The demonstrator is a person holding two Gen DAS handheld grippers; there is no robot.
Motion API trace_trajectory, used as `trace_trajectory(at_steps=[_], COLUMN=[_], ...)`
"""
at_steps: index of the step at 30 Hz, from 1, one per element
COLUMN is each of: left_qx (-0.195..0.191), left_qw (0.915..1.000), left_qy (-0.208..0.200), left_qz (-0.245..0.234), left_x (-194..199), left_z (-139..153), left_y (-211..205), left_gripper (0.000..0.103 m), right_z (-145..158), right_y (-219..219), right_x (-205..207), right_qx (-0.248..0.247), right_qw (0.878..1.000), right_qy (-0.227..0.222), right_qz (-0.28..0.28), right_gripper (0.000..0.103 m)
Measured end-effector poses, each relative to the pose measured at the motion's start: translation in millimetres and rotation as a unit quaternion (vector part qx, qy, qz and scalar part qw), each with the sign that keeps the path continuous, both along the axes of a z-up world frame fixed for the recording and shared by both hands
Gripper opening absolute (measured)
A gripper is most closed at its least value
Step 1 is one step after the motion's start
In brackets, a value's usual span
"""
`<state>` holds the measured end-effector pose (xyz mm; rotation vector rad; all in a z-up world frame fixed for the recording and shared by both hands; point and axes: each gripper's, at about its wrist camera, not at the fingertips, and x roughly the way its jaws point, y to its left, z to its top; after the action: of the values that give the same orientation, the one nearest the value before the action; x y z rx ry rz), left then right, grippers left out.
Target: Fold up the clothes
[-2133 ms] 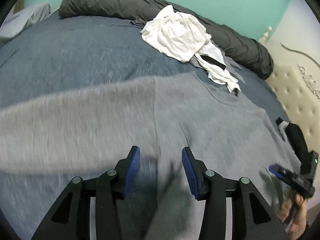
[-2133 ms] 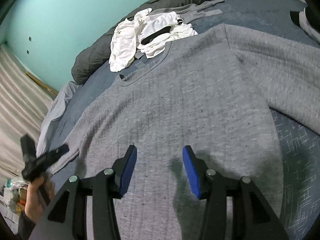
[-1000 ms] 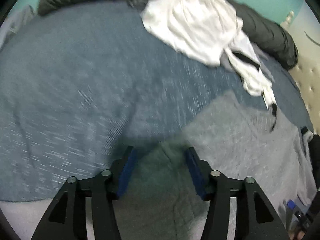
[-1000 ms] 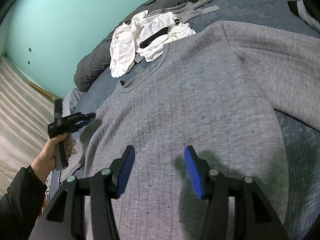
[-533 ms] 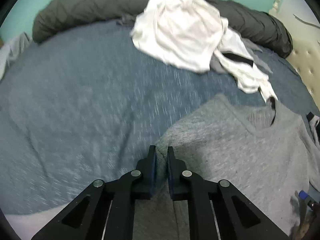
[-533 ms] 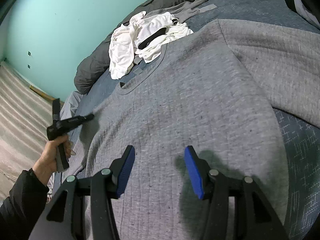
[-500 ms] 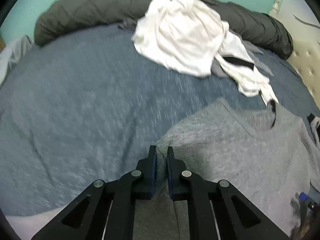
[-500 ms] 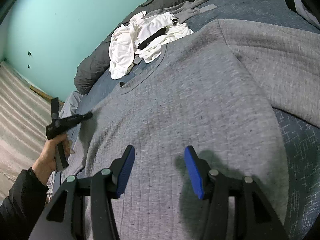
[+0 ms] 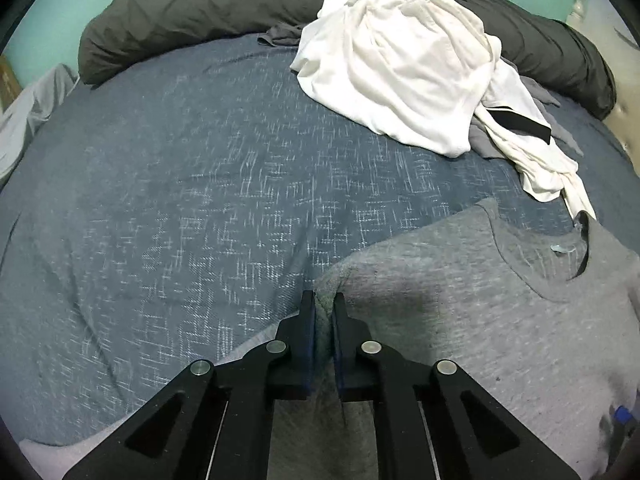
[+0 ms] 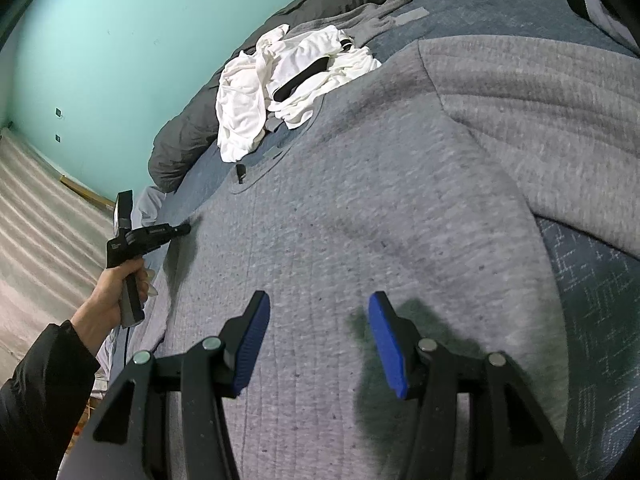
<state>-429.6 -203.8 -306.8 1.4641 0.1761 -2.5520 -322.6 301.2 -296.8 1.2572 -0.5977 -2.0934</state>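
Gray sweatshirt (image 9: 480, 320) shoulder edge pinched in left tongs (image 9: 324, 312).

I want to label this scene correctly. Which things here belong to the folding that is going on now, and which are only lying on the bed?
In the job:
- grey sweatshirt
- left gripper, shut on its shoulder edge
- right gripper, open above it

Lying about:
- white clothes pile
- dark duvet roll
- blue bedspread

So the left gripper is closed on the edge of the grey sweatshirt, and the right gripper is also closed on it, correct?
Only partly. The left gripper is closed on the grey sweatshirt edge, but the right wrist view shows the right gripper open above the fabric, gripping nothing.
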Motion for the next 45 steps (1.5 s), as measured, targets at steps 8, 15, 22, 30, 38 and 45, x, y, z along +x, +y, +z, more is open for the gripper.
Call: trace_trajectory(at_steps=[8,15,22,30,38,45], left_qx=[0.043,0.083,0.135,0.138,0.139,0.153], left_qw=[0.9983,0.9963,0.9904,0.9889,0.986,0.9825], left_qy=[0.038,0.015,-0.02,-0.043,-0.066,-0.078], left_qz=[0.011,-0.019,-0.021,-0.035,-0.063,-0.071], left_x=[33.0,90.1,167.2,249.7,326.9,378.1], left_z=[30.1,20.6,-3.3,2.4,16.8,17.2], left_y=[-11.4,6.8,29.3,42.2,59.2,77.2], left_gripper=[0.021,0.027,0.029,0.033,0.039,0.039], right_z=[0.3,5.1,10.7,31.4,42.9,34.5], right_y=[-1.3,-4.5,-6.8,15.0,69.1,97.4], right_x=[-2.4,-1.0,2.0,23.1,82.4,144.1], right_qx=[-0.007,-0.011,-0.002,0.015,0.094,0.15], right_qw=[1.0,1.0,1.0,0.999,0.992,0.98], right_qy=[-0.005,-0.007,-0.01,-0.021,-0.052,-0.095], right_qz=[0.0,0.005,0.015,0.031,0.064,0.095], right_gripper=[0.052,0.053,0.054,0.057,0.062,0.062])
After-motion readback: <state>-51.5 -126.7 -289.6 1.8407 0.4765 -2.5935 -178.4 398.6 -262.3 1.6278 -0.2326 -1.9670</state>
